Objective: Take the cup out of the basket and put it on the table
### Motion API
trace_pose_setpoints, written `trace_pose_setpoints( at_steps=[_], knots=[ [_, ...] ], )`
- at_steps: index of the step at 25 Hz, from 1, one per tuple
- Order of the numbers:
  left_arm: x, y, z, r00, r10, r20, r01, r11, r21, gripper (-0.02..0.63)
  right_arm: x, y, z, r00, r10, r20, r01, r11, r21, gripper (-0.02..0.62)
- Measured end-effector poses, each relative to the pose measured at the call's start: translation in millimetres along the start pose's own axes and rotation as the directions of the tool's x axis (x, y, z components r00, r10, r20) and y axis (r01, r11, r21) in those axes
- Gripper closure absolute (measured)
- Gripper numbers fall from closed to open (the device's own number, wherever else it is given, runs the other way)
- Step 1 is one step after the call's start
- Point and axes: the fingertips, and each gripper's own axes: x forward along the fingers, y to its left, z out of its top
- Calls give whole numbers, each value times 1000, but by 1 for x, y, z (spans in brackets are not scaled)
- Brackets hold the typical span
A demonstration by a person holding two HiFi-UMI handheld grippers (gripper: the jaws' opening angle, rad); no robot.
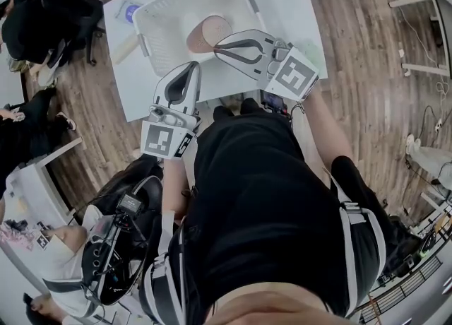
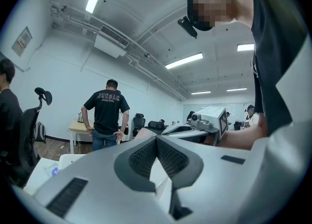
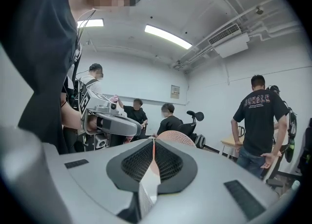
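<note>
Head view: the basket (image 1: 159, 11) stands on the table (image 1: 300, 13) and fills most of the surface toward the left edge, leaving bare surface along the right edge and the near edge. The cup (image 1: 207, 32) is over the near right part of the basket, at the tips of the right gripper (image 1: 217, 46). This angle does not show whether its base is clear of the basket floor. The left gripper (image 1: 191, 69) reaches in from the near edge, with its tips at the basket's near rim. Left gripper view: the jaws are pressed together at the tips, and white basket mesh shows in the gap behind them. Whether they nip the rim or only rest beside it cannot be told. The cup (image 2: 144, 133) shows small just past the tips. Right gripper view: the jaws are closed almost fully, pinching the cup's wall, and its pinkish surface fills the slit between the pads while its rounded body (image 3: 178, 138) rises just above them. The step in hand is judged to be the lift out. Raise the cup straight up until its base clears the rim before moving sideways. Carry it over the basket's right rim to the bare surface by the right edge of the table. Hold the pinch firm but light, since a thin wall is likely to buckle. Set the base flat, and spread the jaws only once the cup stands unaided. Hold the left gripper steady at the rim so the basket does not drag.
</note>
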Motion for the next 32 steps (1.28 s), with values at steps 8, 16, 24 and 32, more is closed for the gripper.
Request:
trace_pose_setpoints(
  at_steps=[8,16,24,32],
  knots=[
    [12,-33,0,999,48,-16,-48,999,2,587,-36,2,6,999,13,39,-14,1000,4,568],
    [4,-46,-23,992,126,-19,-126,992,-22,588,-46,13,-4,995,72,70,-72,997,-5,569],
    [-12,-62,-17,994,108,-10,-108,994,-18,588,-59,29,9,995,2,104,-9,998,62,569],
    [-47,-54,-17,997,72,10,-72,997,-10,588,-46,50,11,995,-64,82,57,995,81,569]
  ],
)
